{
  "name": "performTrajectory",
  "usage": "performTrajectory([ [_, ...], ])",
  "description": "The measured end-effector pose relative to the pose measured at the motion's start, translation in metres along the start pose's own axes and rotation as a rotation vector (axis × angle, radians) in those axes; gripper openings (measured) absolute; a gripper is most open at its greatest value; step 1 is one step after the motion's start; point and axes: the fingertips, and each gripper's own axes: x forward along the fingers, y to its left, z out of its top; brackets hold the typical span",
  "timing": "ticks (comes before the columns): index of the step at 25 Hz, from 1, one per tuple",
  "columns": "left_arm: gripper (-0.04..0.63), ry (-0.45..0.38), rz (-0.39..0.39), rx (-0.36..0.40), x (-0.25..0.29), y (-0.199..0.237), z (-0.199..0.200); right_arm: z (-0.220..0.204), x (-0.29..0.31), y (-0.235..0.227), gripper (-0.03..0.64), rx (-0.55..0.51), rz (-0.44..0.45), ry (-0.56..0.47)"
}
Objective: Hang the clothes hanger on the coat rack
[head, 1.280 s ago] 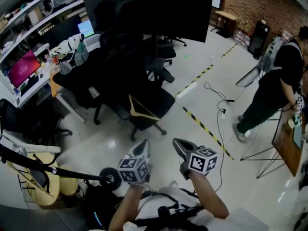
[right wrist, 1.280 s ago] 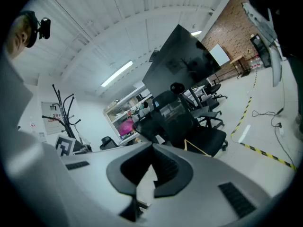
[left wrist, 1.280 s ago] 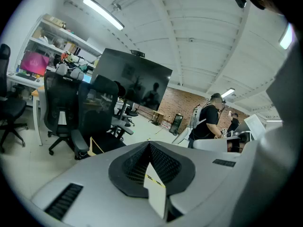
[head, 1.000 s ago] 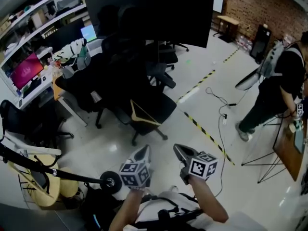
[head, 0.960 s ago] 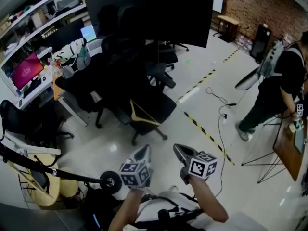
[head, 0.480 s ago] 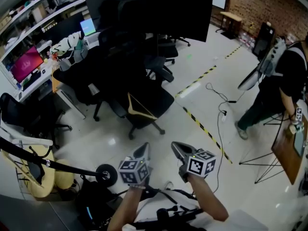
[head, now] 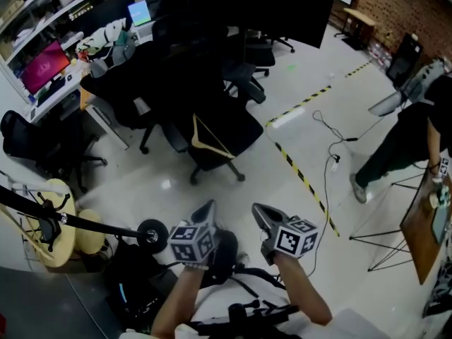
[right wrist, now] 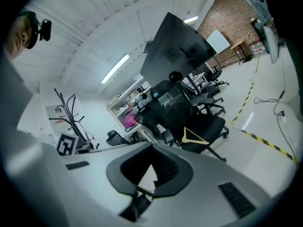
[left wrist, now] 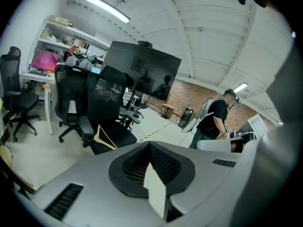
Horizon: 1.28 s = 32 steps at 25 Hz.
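Both claws, left claw [head: 205, 213] and right claw [head: 262, 215], are hovering clenched and empty, well apart from the wooden clothes hanger [head: 212, 134], which is lying on a black office chair [head: 239, 127]. So we're waiting on the pickup: I'd say one claw needs opening over the hanger before carrying it to the coat rack [right wrist: 71, 105]. Chairs and a trailing cable [head: 332, 141] are crowding the glossy floor [head: 282, 83].
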Motion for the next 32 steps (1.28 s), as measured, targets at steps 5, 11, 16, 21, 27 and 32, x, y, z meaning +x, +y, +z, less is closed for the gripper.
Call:
performTrajectory([
  [5, -0.008, 0.015, 0.008, -0.01, 0.032, 0.012, 0.011, 0.021, 0.017, -0.019, -0.002, -0.01, -0.013, 0.004],
  [11, -0.008, 0.034, 0.005, -0.05, 0.073, 0.029, 0.028, 0.044, 0.043, -0.039, -0.002, -0.018, -0.018, 0.02],
  [16, -0.008, 0.043, 0.012, -0.051, 0.112, 0.052, 0.055, 0.072, 0.088, -0.053, -0.002, -0.03, -0.01, 0.042],
  [21, -0.008, 0.048, 0.009, -0.053, 0.144, 0.067, 0.076, 0.096, 0.125, -0.063, -0.002, -0.035, 0.001, 0.061],
  [27, -0.008, 0.062, 0.013, -0.062, 0.166, 0.088, 0.091, 0.113, 0.161, -0.072, -0.002, -0.025, 0.006, 0.079],
  [32, -0.008, 0.065, 0.018, -0.068, 0.182, 0.104, 0.099, 0.123, 0.185, -0.081, -0.002, -0.021, 0.001, 0.092],
])
